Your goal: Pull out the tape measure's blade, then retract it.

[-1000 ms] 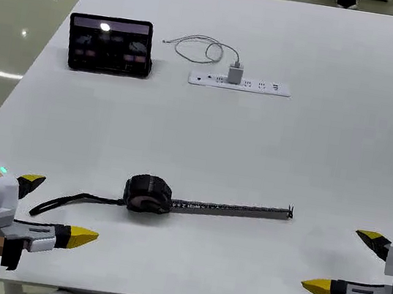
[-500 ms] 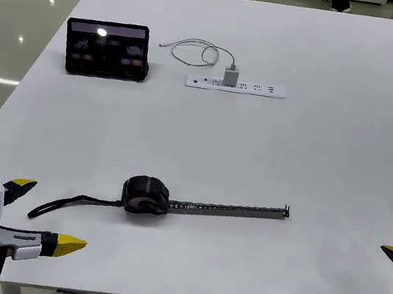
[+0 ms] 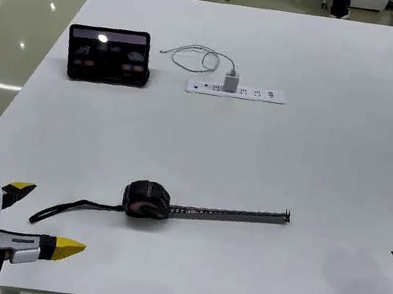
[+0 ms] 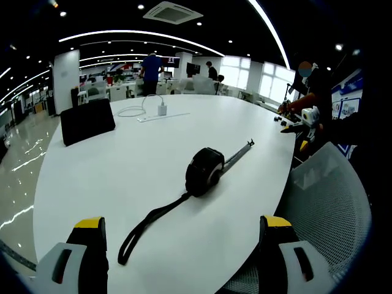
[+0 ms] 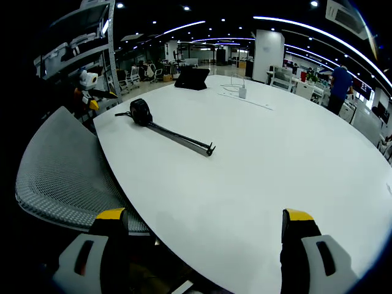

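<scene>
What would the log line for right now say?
tape measure: lying on table | blade: pulled out, not yet retracted | left gripper: open, holding nothing | right gripper: open, holding nothing

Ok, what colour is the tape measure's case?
Black. The tape measure's case shows best in the left gripper view.

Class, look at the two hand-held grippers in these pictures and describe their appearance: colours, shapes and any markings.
They match. The left hand-held gripper and the right hand-held gripper each have two jaws that taper to a point. The tips are bright yellow and the bodies behind them are pale grey. In the gripper views, each grey body has a short dark slot cut into it.
</scene>
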`<control>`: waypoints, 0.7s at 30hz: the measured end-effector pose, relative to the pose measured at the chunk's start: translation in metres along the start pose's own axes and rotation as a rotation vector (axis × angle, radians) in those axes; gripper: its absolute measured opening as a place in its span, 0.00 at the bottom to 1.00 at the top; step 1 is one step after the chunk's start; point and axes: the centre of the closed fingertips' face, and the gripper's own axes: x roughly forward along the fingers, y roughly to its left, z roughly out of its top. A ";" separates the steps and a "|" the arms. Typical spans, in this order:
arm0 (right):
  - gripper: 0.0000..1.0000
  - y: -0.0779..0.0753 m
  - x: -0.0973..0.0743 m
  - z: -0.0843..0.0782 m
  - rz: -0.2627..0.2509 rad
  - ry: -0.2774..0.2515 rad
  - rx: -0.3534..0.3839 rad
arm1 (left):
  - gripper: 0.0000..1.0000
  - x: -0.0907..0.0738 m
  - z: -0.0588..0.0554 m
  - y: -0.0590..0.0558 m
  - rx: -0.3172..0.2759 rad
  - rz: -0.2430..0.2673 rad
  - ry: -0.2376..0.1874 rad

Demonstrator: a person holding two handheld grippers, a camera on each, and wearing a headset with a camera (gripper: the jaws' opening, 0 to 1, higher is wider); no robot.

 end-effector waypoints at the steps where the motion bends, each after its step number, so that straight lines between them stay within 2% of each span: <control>1: 1.00 -0.001 -0.001 -0.001 0.000 0.001 0.002 | 1.00 0.000 -0.001 0.000 -0.001 0.000 0.001; 14: 0.97 -0.004 -0.002 -0.004 0.000 0.002 -0.001 | 1.00 0.003 -0.003 -0.005 -0.021 -0.015 0.006; 16: 1.00 -0.006 -0.001 -0.003 -0.005 0.002 0.004 | 1.00 0.004 -0.002 -0.006 -0.012 -0.017 0.008; 21: 1.00 -0.009 0.003 0.004 0.006 -0.002 -0.016 | 1.00 0.010 -0.002 -0.011 -0.015 -0.028 0.039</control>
